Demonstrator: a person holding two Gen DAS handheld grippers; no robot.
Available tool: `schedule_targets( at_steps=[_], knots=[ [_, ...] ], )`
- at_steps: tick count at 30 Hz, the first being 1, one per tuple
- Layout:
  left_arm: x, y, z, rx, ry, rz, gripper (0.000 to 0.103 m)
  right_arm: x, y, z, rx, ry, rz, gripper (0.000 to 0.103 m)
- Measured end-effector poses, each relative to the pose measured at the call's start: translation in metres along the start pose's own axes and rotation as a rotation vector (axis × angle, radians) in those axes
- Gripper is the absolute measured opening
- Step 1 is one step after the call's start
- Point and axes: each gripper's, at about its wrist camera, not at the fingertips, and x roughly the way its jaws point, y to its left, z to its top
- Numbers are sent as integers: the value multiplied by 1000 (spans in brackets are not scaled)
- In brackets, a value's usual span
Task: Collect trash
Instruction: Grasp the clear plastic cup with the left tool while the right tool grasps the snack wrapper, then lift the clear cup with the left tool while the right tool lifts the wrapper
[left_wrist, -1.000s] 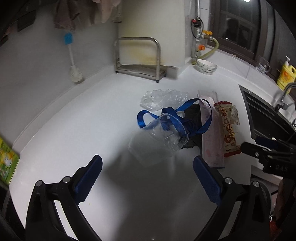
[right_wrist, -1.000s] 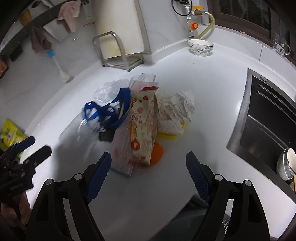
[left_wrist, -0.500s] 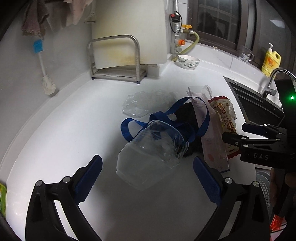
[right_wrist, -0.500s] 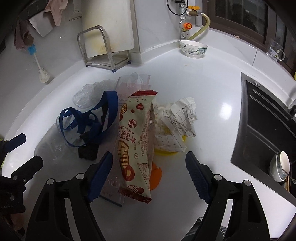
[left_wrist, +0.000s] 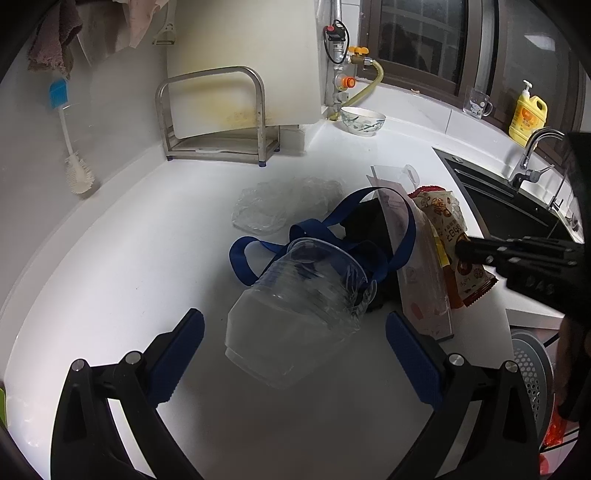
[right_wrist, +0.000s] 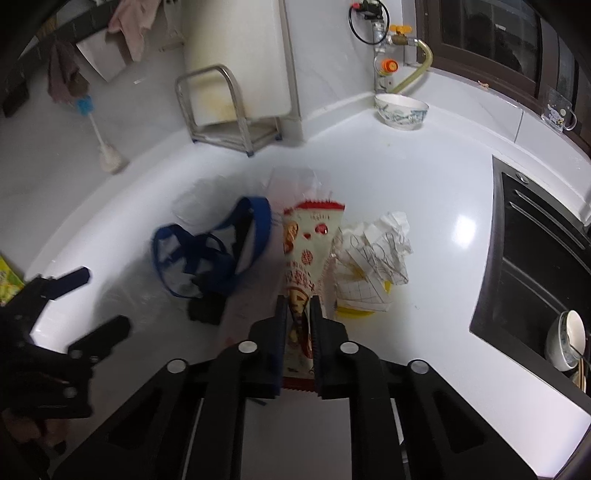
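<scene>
Right hand-held gripper (right_wrist: 298, 325) clamped on near end of snack wrapper (right_wrist: 308, 254) lying on tabletop (right_wrist: 436, 192) amid the trash pile, presumably to lift it out; left hand-held gripper (left_wrist: 293, 354) wide open, empty, straddling the tipped clear plastic cup (left_wrist: 295, 306).

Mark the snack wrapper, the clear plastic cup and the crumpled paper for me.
snack wrapper (right_wrist: 314, 240): right wrist view, on its printed upper half.
clear plastic cup (left_wrist: 295, 306): left wrist view, on its side wall.
crumpled paper (right_wrist: 373, 254): right wrist view, on its middle folds.
</scene>
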Motion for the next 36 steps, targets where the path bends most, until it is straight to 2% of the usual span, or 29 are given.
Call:
schedule_targets(
  at_steps=[5, 15, 22, 28, 36],
  knots=[
    [7, 0, 0, 28, 2, -23, 97, -14, -6, 0, 35, -13, 39, 11],
    [24, -4, 1, 89, 33, -30, 97, -15, -12, -4, 56, 3, 80, 11],
    [33, -6, 3, 109, 46, -29, 97, -17, -16, -5, 64, 1, 82, 10],
    [34, -5, 3, 118, 24, -36, 95, -18, -14, -5, 58, 2, 87, 10],
    [28, -3, 8, 99, 10, -40, 73, -18, -14, -6, 62, 7, 98, 10]
  ],
)
